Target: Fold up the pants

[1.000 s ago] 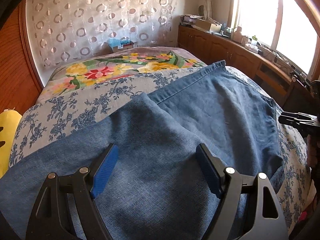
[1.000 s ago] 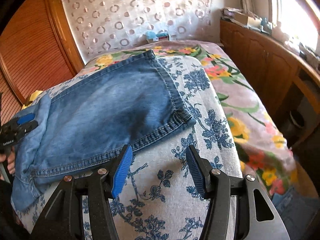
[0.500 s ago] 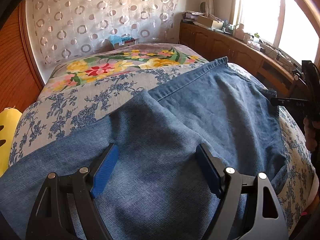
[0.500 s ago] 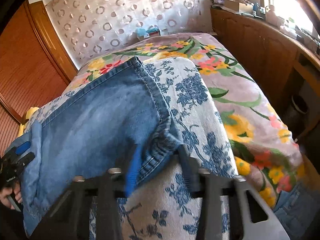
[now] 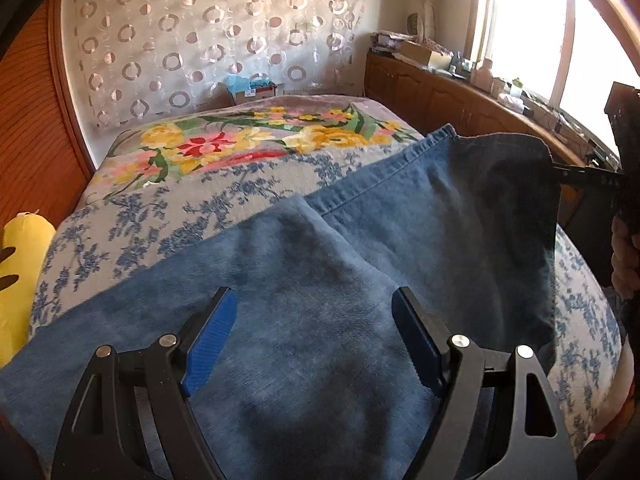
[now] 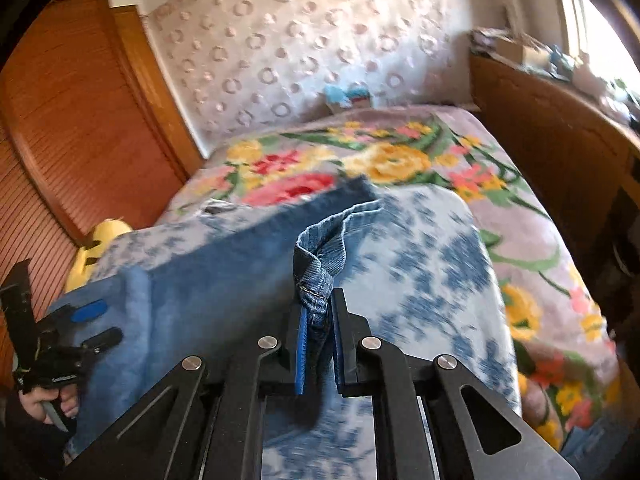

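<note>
Blue jeans [image 5: 400, 240] lie spread on the bed, one part folded over another. My left gripper [image 5: 314, 296] hovers open just above the denim, nothing between its blue pads. In the right wrist view my right gripper [image 6: 318, 304] has its jaws closing on a hem corner of the jeans [image 6: 220, 280], and the pads press on the bunched denim. That corner is lifted off the bed. From the left wrist view the right gripper [image 5: 558, 168] holds the raised corner at the far right. The left gripper [image 6: 100, 324] shows at the far left, held by a hand.
The bed wears a blue-flowered cover [image 5: 160, 216] with a bright floral blanket [image 5: 240, 144] behind it. A yellow plush toy [image 5: 20, 272] lies at the left edge. Wooden cabinets [image 5: 440, 96] with clutter run under the window on the right, and a wooden slatted door [image 6: 60, 120] stands at left.
My right gripper went from open over the bed cover to shut on the jeans' hem corner, then lifted it. The left gripper stayed where it was, open.
</note>
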`<move>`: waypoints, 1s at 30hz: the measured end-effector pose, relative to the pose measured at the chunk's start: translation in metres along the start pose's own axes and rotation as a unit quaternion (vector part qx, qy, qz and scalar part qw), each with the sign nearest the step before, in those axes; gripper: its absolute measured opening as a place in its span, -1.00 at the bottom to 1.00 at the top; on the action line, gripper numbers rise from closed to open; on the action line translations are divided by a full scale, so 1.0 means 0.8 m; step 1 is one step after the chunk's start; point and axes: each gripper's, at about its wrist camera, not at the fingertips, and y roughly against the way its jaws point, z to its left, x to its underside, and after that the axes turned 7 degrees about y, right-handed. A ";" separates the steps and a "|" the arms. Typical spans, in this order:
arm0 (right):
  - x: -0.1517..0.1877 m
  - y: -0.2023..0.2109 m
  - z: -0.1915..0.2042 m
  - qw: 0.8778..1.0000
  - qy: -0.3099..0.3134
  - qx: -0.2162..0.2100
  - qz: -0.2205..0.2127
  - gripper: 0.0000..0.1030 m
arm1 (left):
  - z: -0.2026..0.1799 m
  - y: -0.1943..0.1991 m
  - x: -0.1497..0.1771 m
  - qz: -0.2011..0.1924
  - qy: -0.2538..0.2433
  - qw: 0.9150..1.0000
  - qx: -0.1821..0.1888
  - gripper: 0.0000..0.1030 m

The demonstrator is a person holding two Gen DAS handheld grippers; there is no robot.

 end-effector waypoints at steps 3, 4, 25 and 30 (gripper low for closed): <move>-0.004 0.004 0.024 1.000 0.021 -0.020 -0.007 -0.80 | 0.003 0.017 -0.003 -0.011 0.001 1.000 -0.003 0.56; -0.006 0.006 0.033 0.999 0.030 -0.027 -0.009 -0.80 | 0.004 0.020 -0.003 -0.013 0.001 1.000 -0.005 0.56; 0.024 -0.035 0.097 0.989 0.103 -0.095 0.048 -0.59 | 0.030 0.061 0.011 -0.032 0.015 0.999 -0.029 0.56; 0.031 -0.033 0.083 0.989 0.098 -0.094 0.059 -0.24 | 0.020 0.049 0.007 -0.022 0.010 0.999 -0.024 0.56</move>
